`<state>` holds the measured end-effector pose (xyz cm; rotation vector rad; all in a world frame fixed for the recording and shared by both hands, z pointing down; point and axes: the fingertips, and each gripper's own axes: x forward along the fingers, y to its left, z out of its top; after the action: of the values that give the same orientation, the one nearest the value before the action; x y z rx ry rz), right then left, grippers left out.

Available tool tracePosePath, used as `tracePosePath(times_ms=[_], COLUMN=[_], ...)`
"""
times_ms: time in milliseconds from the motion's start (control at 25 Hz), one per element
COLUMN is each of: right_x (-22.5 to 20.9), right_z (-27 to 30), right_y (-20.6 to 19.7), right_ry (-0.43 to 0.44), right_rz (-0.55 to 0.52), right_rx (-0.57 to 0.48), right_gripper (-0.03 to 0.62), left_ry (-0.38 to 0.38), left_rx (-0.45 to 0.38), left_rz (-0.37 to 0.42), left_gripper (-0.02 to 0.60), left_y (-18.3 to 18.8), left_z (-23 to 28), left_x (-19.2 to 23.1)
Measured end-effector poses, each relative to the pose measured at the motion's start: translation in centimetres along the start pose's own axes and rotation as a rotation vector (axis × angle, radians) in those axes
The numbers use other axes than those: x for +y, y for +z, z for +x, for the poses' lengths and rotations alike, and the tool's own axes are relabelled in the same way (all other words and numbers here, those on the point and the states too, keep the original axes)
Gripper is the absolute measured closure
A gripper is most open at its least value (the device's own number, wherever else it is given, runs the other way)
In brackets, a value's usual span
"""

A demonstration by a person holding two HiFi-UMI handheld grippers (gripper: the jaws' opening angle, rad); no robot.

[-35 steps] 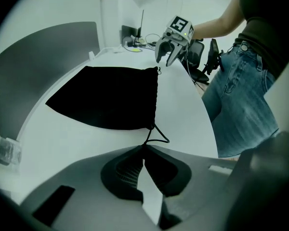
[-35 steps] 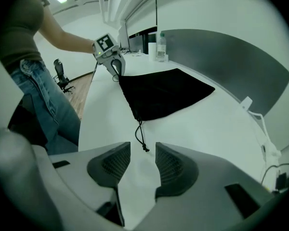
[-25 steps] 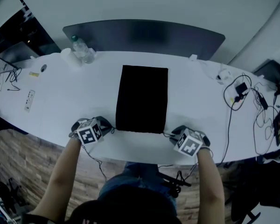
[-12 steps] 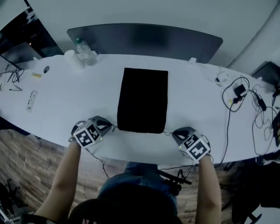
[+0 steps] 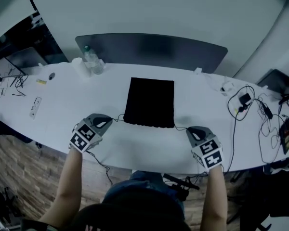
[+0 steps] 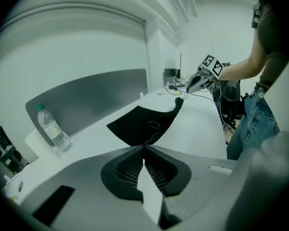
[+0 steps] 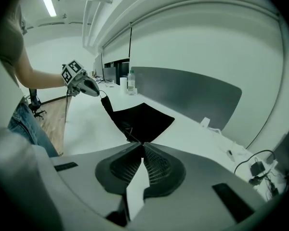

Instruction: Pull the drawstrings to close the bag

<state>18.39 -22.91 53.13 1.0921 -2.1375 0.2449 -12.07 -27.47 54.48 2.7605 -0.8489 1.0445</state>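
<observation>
A black drawstring bag [image 5: 150, 101] lies flat in the middle of the white table [image 5: 72, 100], its near edge puckered. A thin drawstring [image 5: 117, 119] runs from the bag's left near corner into my left gripper [image 5: 109, 121], whose jaws are shut on it. A second drawstring [image 5: 181, 128] leads from the right near corner to my right gripper [image 5: 188, 131], also shut on its cord. In the left gripper view the cord leaves the closed jaws [image 6: 144, 147] toward the bag [image 6: 142, 124]. The right gripper view shows the same at its jaws [image 7: 143, 144], with the bag [image 7: 143, 119] beyond.
A water bottle [image 5: 92, 61] and a paper roll [image 5: 78, 65] stand at the back left. A small remote [image 5: 34, 106] lies far left. Cables and chargers [image 5: 245, 102] spread over the right end. A dark curved panel [image 5: 151, 49] rises behind the table.
Both grippers have moved outward, away from the bag's corners, drawing the cords with them. The right jaws have closed on their cord. The bag's near edge has puckered.
</observation>
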Motion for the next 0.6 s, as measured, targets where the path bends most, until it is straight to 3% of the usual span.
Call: tracePosePath(times_ms=[240, 600], right_x=[-2.2, -4.5], right_z=[-1.0, -2.6], right_y=[1.8, 2.4], right_ry=[-0.084, -0.152], right_rz=[0.006, 0.012], right_rx=[-0.021, -0.047], right_gripper=[0.588, 0.588], left_ry=[0.074, 0.154], left_rx=[-0.053, -0.068], left_rz=[-0.017, -0.035], left_gripper=[0.571, 0.571], left_y=[2.1, 2.8], left_z=[-1.3, -2.9], left_x=[2.5, 5.4])
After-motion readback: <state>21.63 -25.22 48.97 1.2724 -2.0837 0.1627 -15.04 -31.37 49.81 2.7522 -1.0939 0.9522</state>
